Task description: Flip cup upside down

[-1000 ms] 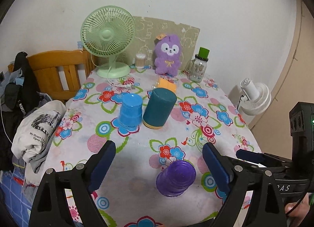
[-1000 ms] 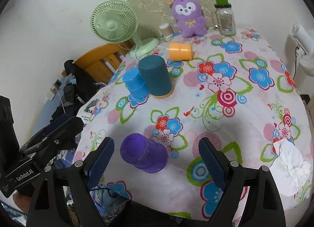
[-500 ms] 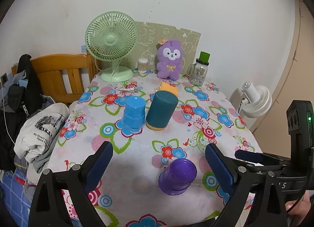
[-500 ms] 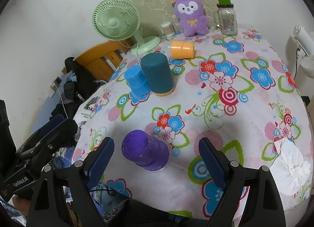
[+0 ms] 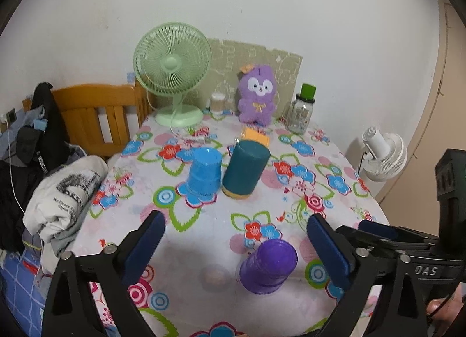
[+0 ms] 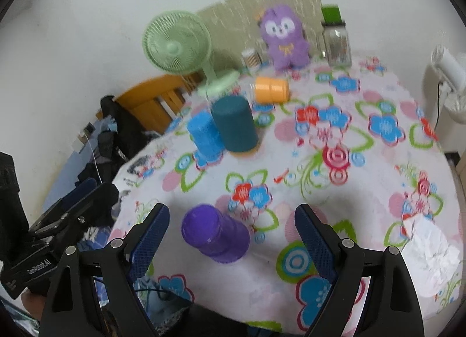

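Standing mouth-down on the floral tablecloth (image 5: 209, 229), the purple cup (image 6: 215, 233) is seen near the table's front edge, base up, apparently already inverted. Its long axis is judged roughly vertical, the lean in both views likely fisheye. The right gripper (image 6: 232, 238) is held released, jaws wide apart, with the cup just ahead between the fingers, closer to the left pad, not touched. The left gripper (image 5: 236, 249) is also held released; there the cup (image 5: 268, 267) is placed right of centre, nearer the right finger. Neither gripper holds anything. The right is judged nearer and better lined up. A blue cup (image 5: 204, 174), a teal cup (image 5: 244, 171) and an orange cup (image 6: 271, 89) on its side are seen well behind.
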`<action>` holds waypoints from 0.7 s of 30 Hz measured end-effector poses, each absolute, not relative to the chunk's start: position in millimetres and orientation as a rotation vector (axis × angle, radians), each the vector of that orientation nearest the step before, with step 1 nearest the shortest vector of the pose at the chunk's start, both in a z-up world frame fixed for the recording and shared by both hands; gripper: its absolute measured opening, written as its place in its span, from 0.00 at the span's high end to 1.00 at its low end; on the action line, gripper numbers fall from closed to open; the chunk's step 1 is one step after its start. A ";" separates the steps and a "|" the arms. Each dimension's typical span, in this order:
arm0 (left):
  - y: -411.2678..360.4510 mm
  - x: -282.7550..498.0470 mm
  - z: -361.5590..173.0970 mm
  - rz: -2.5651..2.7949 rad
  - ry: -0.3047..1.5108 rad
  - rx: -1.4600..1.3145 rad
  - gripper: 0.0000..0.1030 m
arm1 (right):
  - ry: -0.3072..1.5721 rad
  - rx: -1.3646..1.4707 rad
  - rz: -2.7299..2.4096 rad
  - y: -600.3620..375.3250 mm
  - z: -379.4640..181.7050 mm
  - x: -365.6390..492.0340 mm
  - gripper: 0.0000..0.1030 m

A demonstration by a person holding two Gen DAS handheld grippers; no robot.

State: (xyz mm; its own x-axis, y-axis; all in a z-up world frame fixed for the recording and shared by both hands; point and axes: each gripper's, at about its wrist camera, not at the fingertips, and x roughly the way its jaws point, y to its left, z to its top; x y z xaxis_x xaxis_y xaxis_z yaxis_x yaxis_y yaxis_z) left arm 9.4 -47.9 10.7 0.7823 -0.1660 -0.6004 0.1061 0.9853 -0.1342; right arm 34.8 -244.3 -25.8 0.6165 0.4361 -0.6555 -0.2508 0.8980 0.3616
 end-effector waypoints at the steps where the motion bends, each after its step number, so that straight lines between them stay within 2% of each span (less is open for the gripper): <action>1: -47.8 7.5 12.9 -0.142 0.635 -0.092 0.00 | 0.796 0.237 0.399 -243.7 -22.3 33.2 0.13; 7: -46.7 -1.2 21.3 -0.115 0.557 -0.079 0.00 | 0.704 0.205 0.382 -244.3 -9.8 25.5 0.03; 21: -41.5 -3.3 18.8 -0.087 0.550 -0.082 0.00 | 0.685 0.214 0.388 -244.6 -7.4 22.7 0.03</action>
State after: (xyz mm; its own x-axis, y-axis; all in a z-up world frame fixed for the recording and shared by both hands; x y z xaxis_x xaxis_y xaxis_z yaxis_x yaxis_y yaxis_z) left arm -3.3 -41.5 18.8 0.8490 -0.1040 -0.5180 0.0601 0.9931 -0.1010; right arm 22.7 -244.6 -7.4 0.7070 0.4158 -0.5721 -0.2773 0.9071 0.3165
